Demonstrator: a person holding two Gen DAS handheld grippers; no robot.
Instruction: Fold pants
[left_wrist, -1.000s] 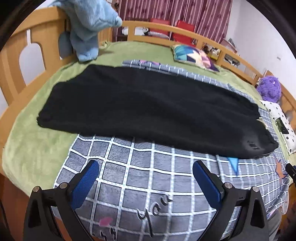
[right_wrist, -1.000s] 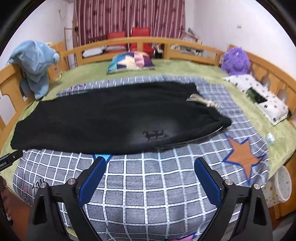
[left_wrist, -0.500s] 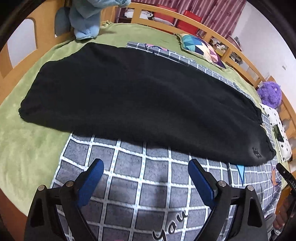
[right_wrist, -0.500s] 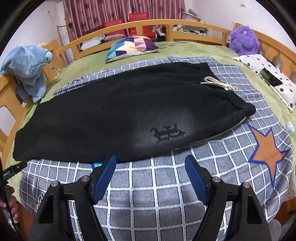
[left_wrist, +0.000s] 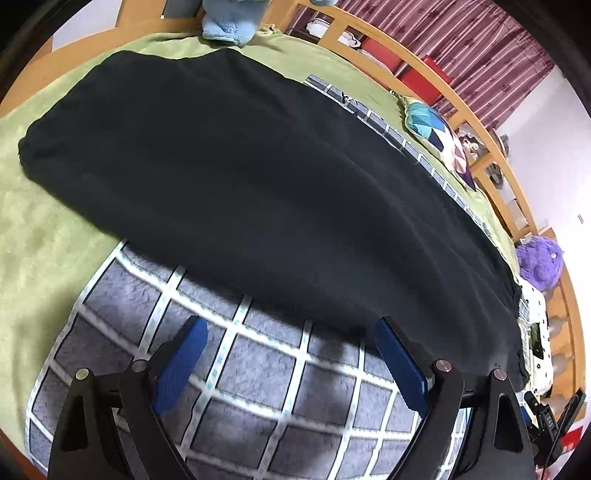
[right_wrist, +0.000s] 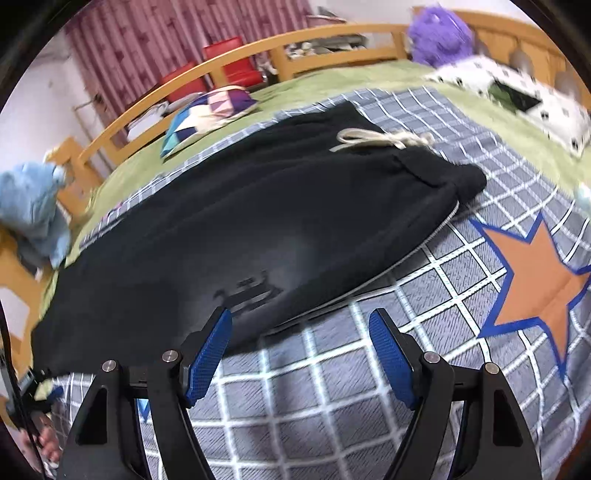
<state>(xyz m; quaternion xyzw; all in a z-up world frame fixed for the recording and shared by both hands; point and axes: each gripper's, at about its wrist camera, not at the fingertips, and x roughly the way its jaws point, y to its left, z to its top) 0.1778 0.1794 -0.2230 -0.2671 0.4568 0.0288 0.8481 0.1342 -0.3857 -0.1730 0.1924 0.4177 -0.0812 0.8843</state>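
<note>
Left wrist view
Pants (left_wrist: 266, 177): black, spread flat on the bed, lying partly on the checked blanket (left_wrist: 258, 376) and partly on the green sheet (left_wrist: 40, 229).
Long axis: crosswise to the fingers, cuff end upper left, the other end lower right.
Left gripper (left_wrist: 286, 328): released, jaws wide apart, nothing between them; near edge of the pants just ahead, right fingertip at the hem line.
Reach: judged nearer the leg half.

Right wrist view
Pants (right_wrist: 258, 221): same garment, waistband and drawstring (right_wrist: 380, 139) at far right, legs running off to the left.
Long axis: left to right across the view.
Right gripper (right_wrist: 301, 317): released, empty; left fingertip over the near edge by the printed logo (right_wrist: 247, 291), right fingertip over the blanket (right_wrist: 369, 406).
Reach: judged nearer the waist half.
Coming move: likely each gripper takes the near long edge.
</note>
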